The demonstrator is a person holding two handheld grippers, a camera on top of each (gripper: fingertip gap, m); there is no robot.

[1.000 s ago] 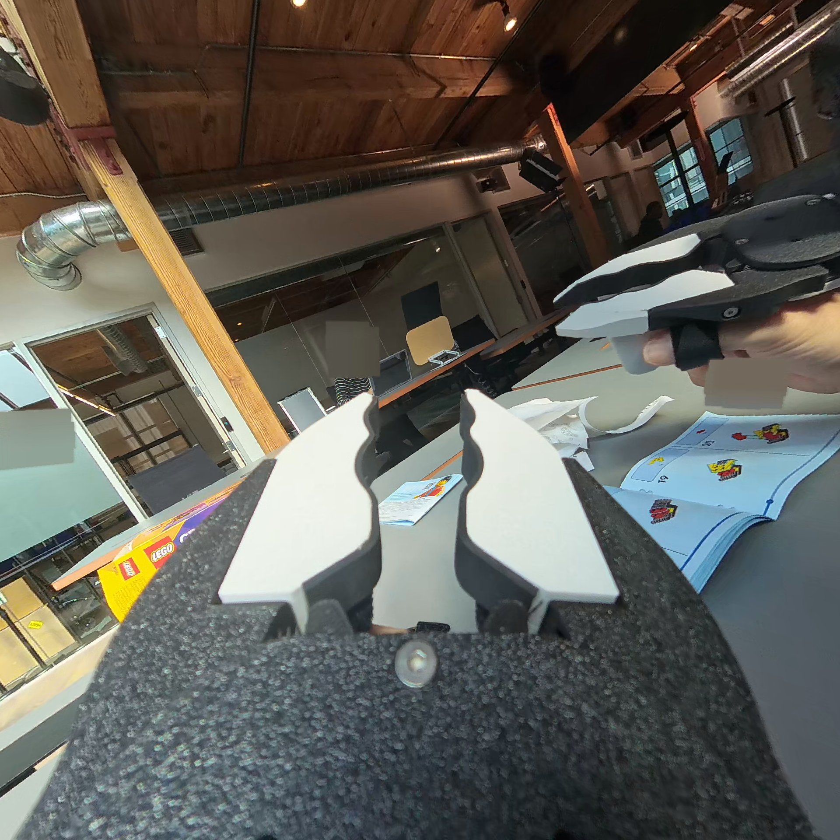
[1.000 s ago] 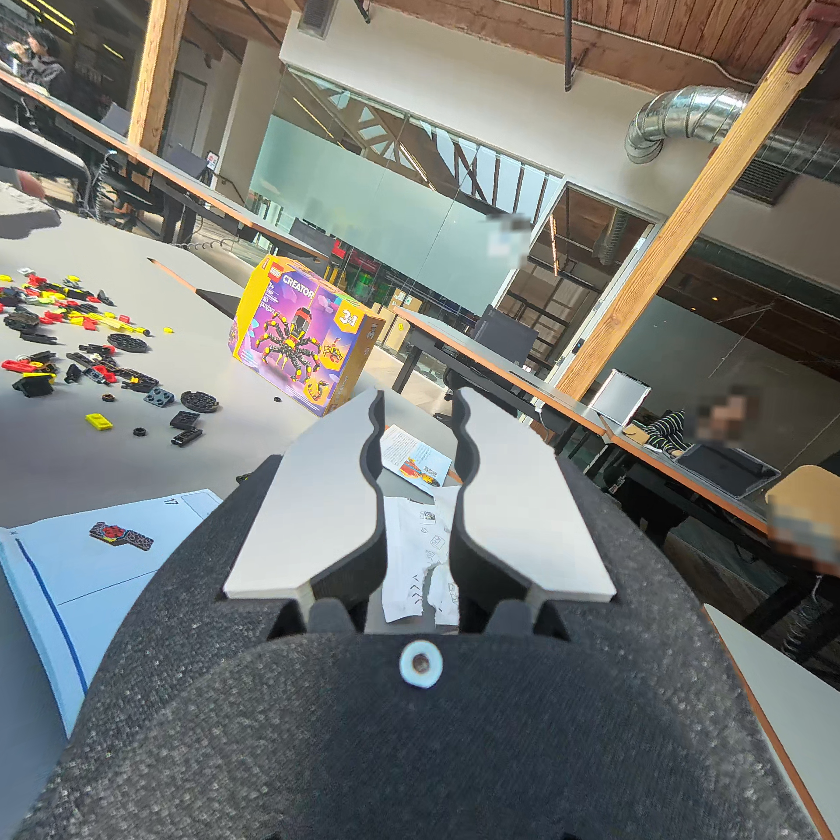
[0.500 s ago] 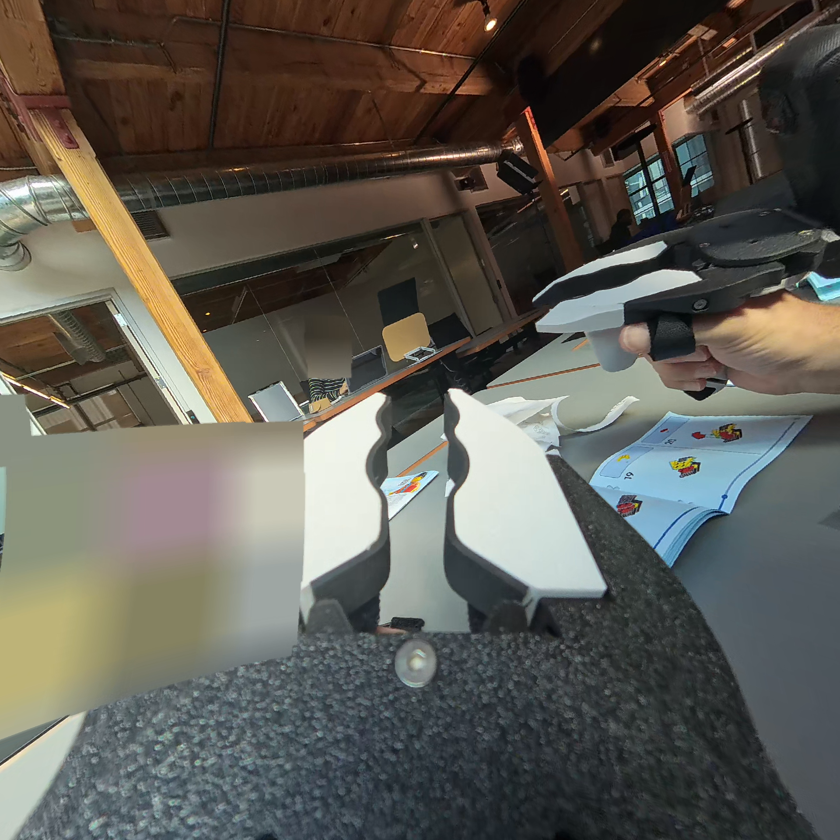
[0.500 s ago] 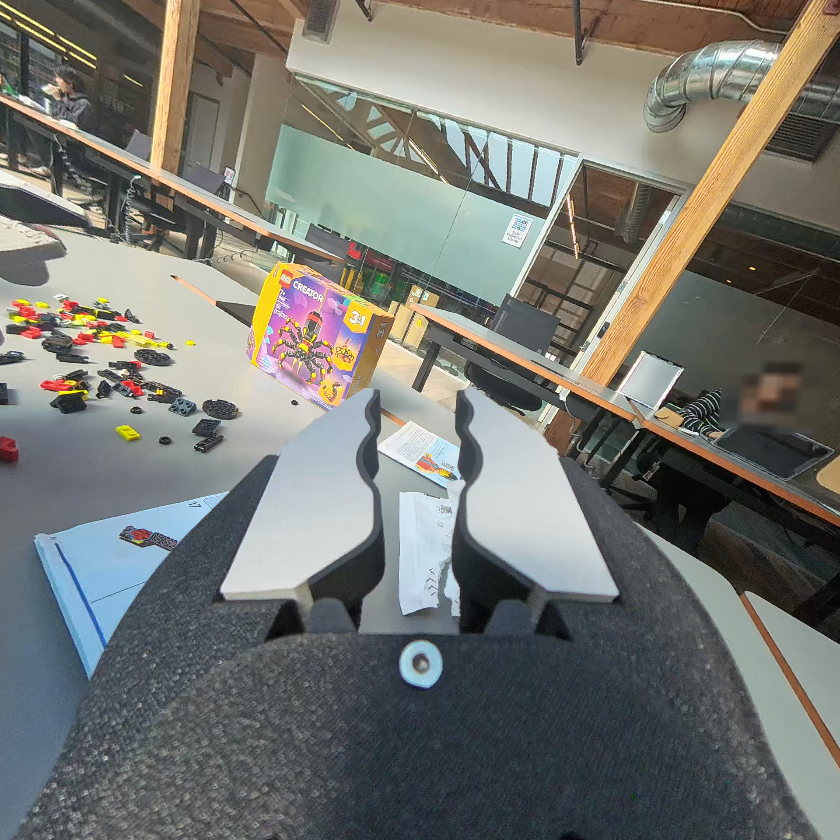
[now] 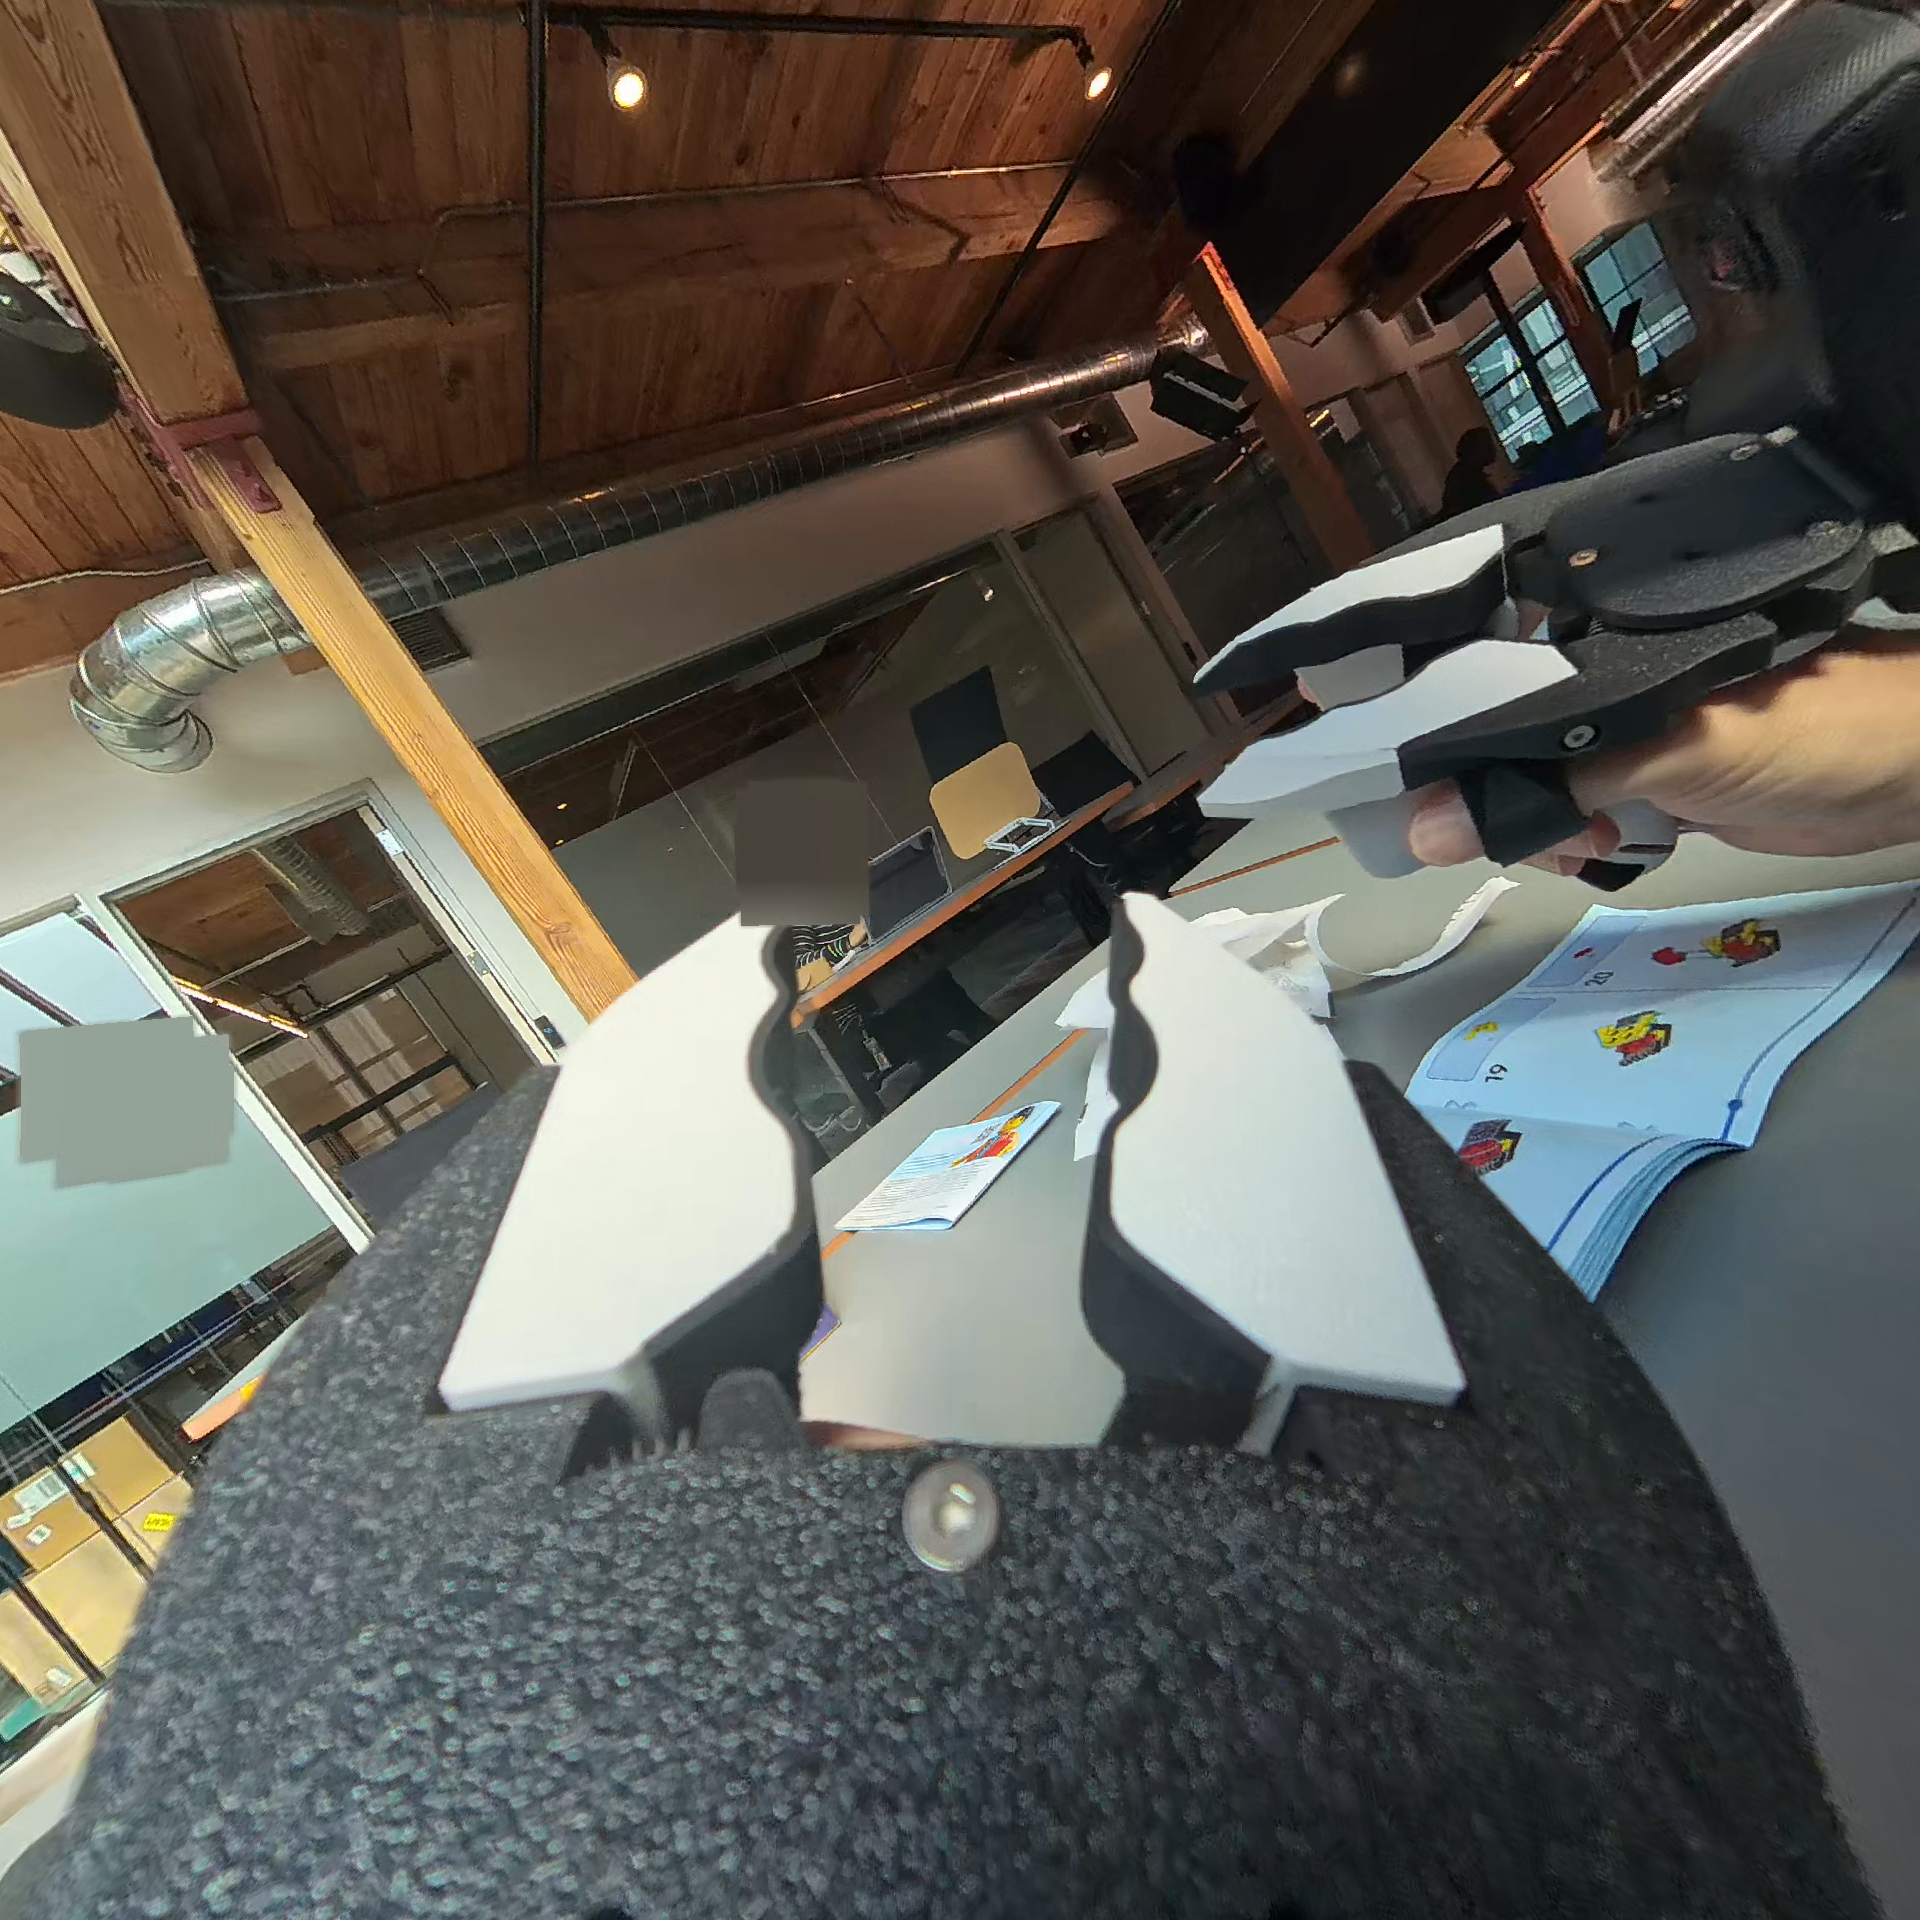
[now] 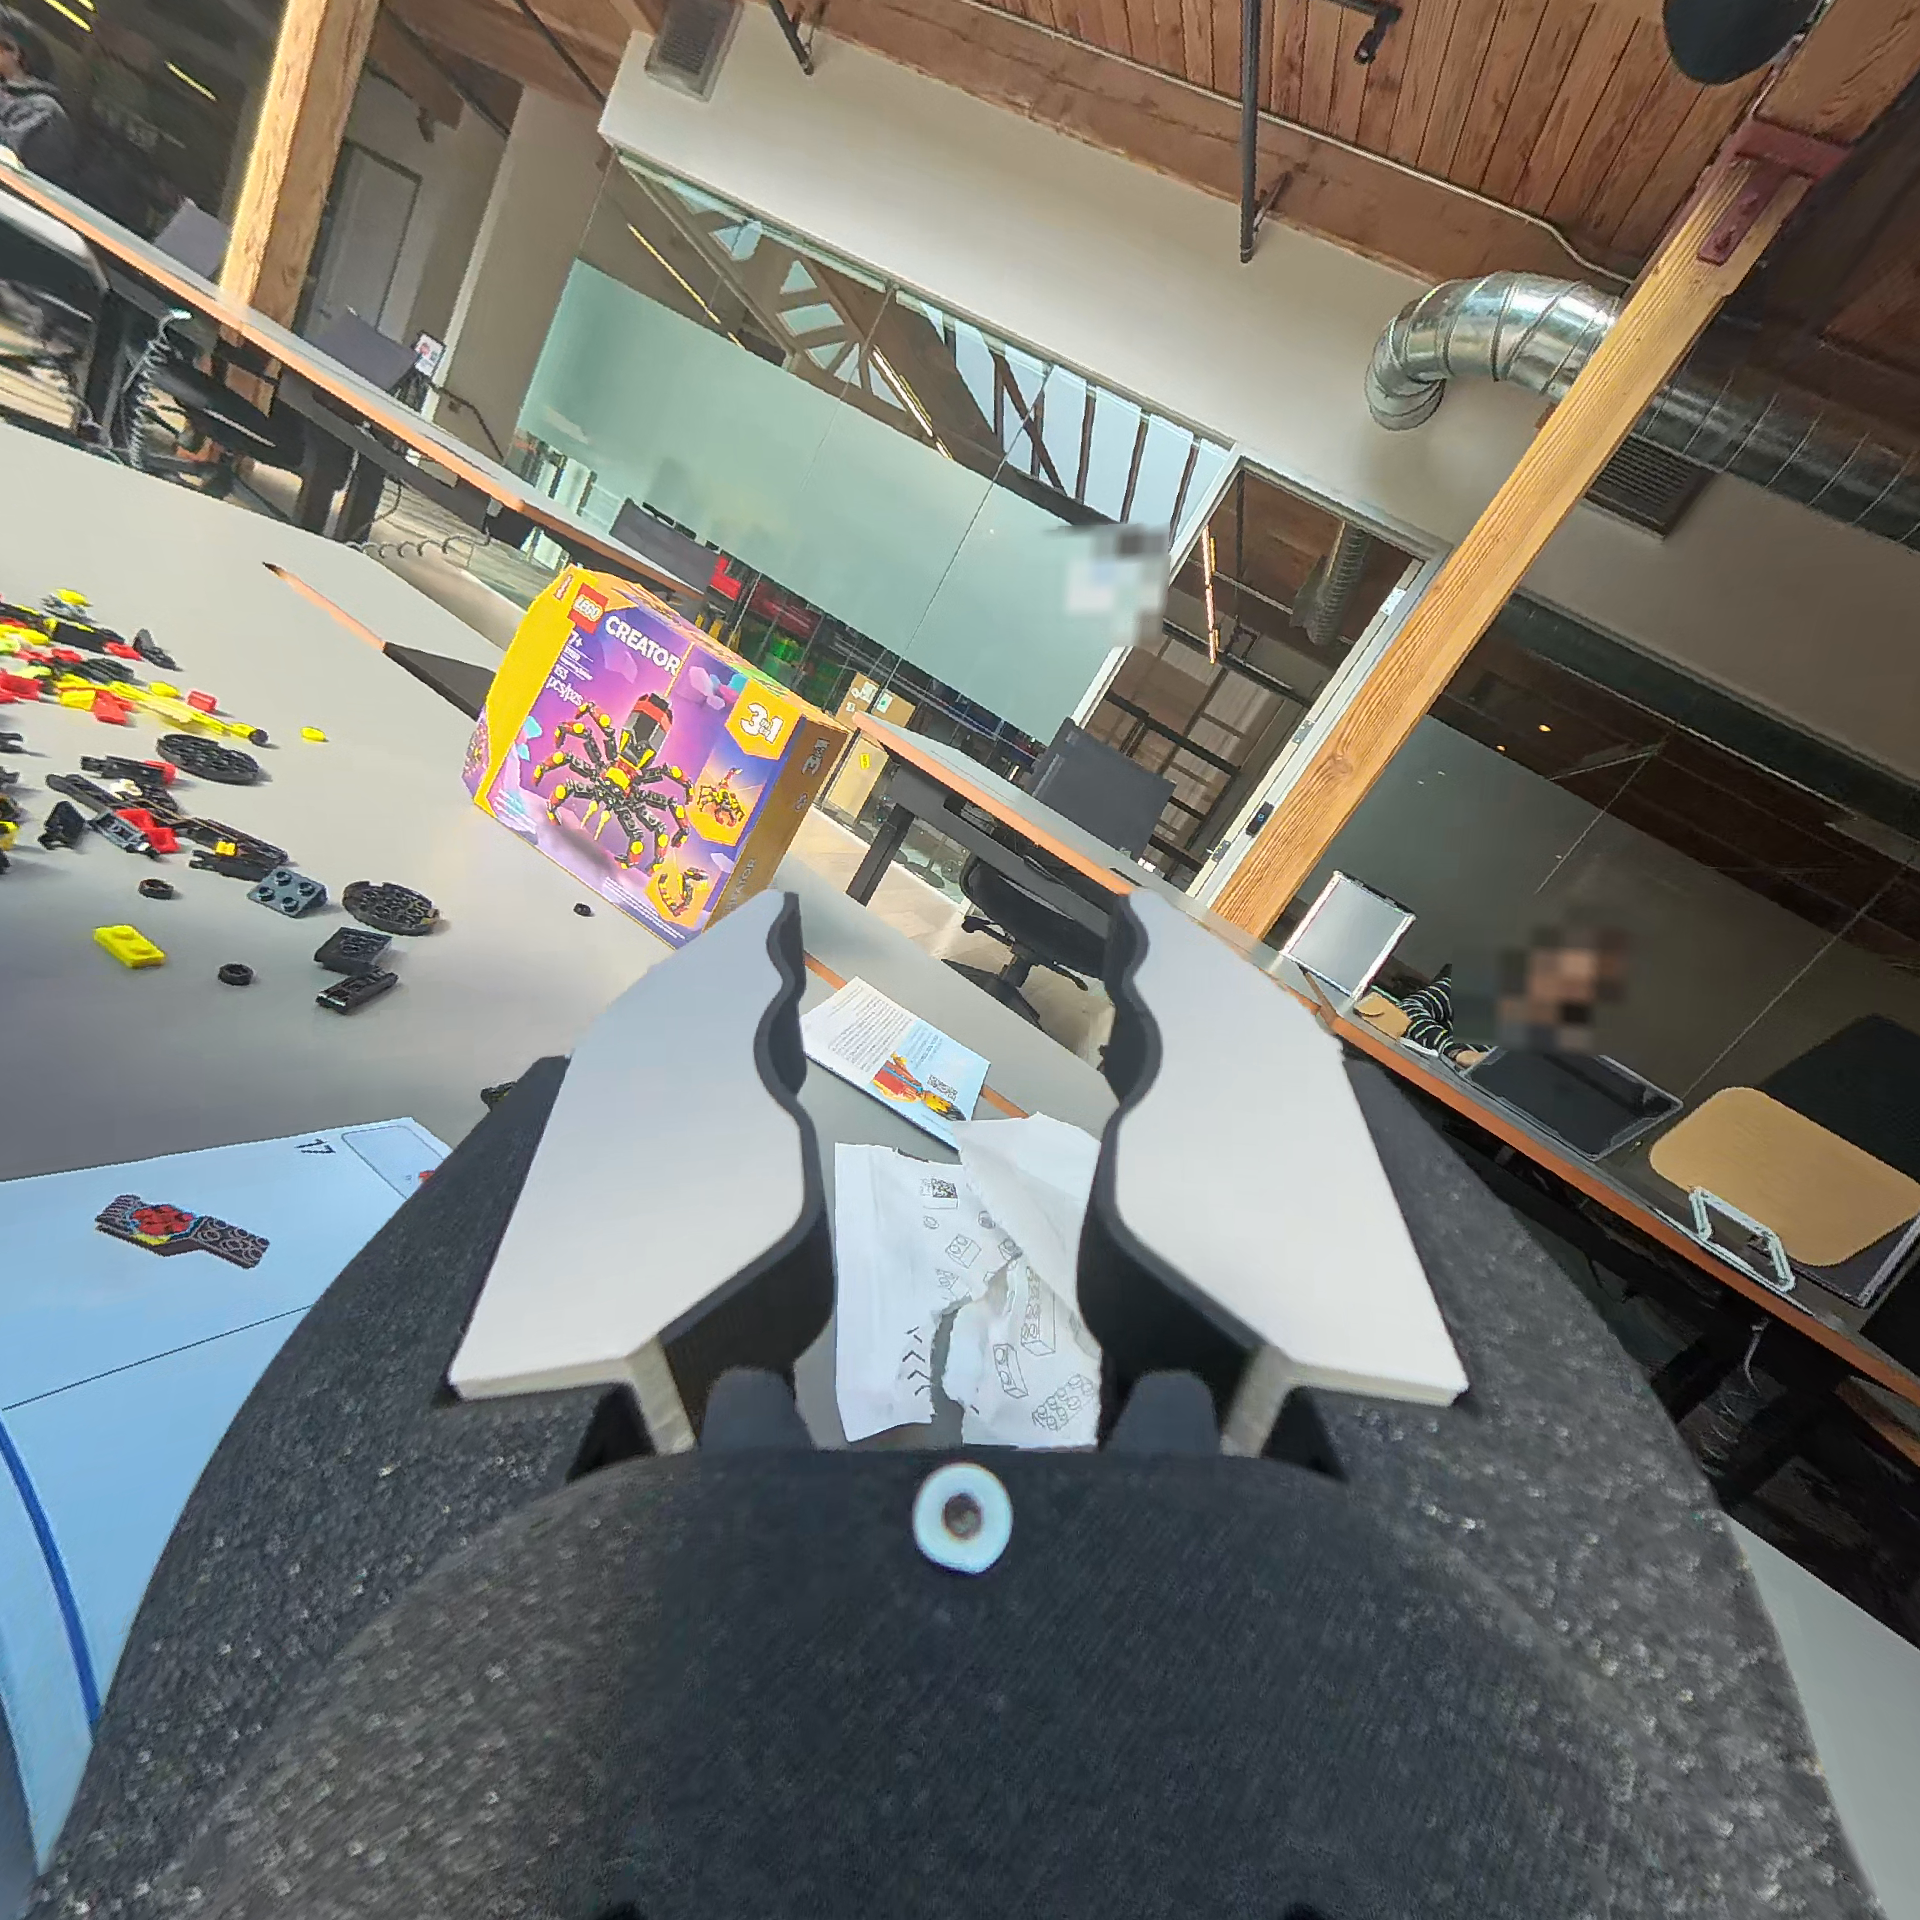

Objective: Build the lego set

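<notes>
In the left wrist view, the left gripper [image 5: 945, 935] hangs above the grey counter [image 5: 1714, 1351] with its fingers [image 5: 644, 1164] spread apart and nothing between them. Past the tips lies a small leaflet [image 5: 951, 1164], with torn white paper bags [image 5: 1288, 956] beyond it. To the right an open instruction booklet [image 5: 1662, 1049] lies flat on the counter. Above it, a hand [image 5: 1714, 790] holds the right gripper [image 5: 1247, 717] in the air, its fingers apart.

In the right wrist view, the right gripper [image 6: 951, 914] also has its fingers [image 6: 665, 1174] parted and empty, over the torn paper bags [image 6: 966, 1299]. The leaflet [image 6: 899, 1055] lies just beyond. The lego box [image 6: 655, 769] stands upright farther back on the counter [image 6: 312, 1039]. Loose lego pieces [image 6: 156, 790], black, red and yellow, are scattered at the left, well apart from both grippers. A corner of the instruction booklet [image 6: 156, 1299] shows lower left.
</notes>
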